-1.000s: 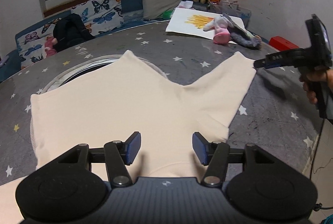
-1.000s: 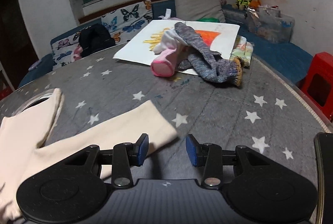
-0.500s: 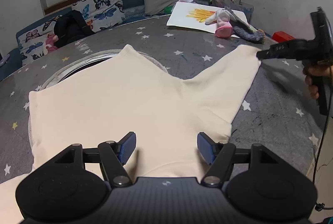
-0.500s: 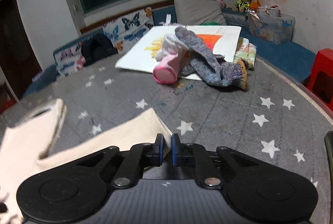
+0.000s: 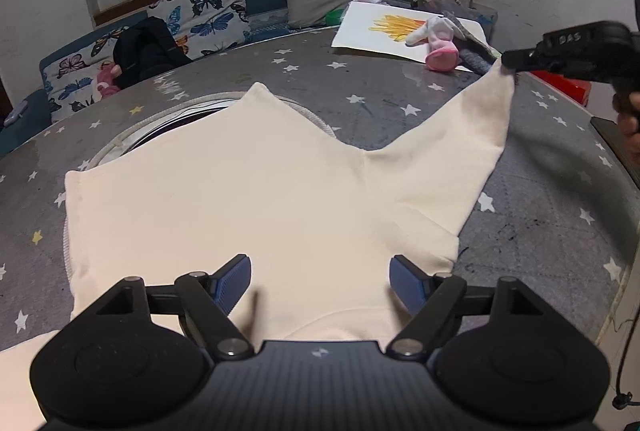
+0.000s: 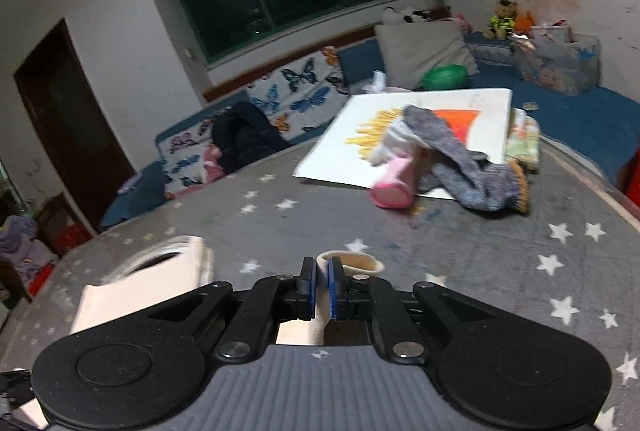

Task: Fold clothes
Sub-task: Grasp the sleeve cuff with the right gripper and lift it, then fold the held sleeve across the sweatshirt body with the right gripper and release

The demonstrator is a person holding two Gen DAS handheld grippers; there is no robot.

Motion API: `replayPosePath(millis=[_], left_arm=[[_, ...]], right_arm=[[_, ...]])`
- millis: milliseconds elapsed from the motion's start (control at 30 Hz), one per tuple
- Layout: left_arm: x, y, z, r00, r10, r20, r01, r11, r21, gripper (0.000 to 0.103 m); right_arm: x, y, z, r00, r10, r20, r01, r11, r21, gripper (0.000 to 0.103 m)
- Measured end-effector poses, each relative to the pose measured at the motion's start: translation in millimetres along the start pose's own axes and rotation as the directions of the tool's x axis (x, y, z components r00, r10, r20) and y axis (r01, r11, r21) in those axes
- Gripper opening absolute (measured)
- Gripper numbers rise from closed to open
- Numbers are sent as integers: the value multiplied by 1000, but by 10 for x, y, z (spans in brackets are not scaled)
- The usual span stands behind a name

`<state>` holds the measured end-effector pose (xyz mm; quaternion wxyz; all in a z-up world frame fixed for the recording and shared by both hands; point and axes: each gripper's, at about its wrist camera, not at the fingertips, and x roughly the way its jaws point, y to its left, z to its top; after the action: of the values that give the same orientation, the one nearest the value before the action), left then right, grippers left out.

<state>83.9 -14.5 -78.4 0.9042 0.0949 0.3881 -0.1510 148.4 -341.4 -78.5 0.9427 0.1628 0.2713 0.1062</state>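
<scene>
While the cream long-sleeved cotton top (image 5: 248, 191) lay spread flat across the grey star-printed quilted table cover (image 5: 540, 199), the left gripper (image 5: 320, 285) hung just above the garment's near edge with its blue-padded fingers (image 5: 234, 281) spread wide and nothing between them. The right gripper (image 6: 319, 285) had its fingers pinched together on the ribbed cuff (image 6: 352, 263) of the cream sleeve (image 5: 452, 151); in the left wrist view that sleeve rose off the cover toward the right gripper (image 5: 510, 65), its end lifted and the cloth pulled taut, while a hand (image 5: 628, 115) gripped the handle at the frame's right edge. Beyond the sleeve, a white poster board with yellow and orange drawing (image 6: 460, 111) rested on the far side of the table, with a pink and white sock (image 6: 394, 179) and a grey knitted sock (image 6: 472, 171) lying on it. The right wrist view was blurred.
</scene>
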Motion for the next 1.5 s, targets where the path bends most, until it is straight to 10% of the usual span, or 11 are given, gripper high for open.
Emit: replayPosePath(millis=[500,1333,1500], left_arm=[[-124,240,-94,999,37,17,-36,998,-52,78],[-380,787,-464,995,98,15,-94,980,-173,77],[-417,852,-536,996,88,9,-85,979,-183,72]], right_arm=[[-189,755,86,972,235,-15,-235,971,-35,6],[252,2454,-746,772,511,-378,-608,766,-207,16],[176,2332,-710,788,476,-391,-590,764,-260,28]])
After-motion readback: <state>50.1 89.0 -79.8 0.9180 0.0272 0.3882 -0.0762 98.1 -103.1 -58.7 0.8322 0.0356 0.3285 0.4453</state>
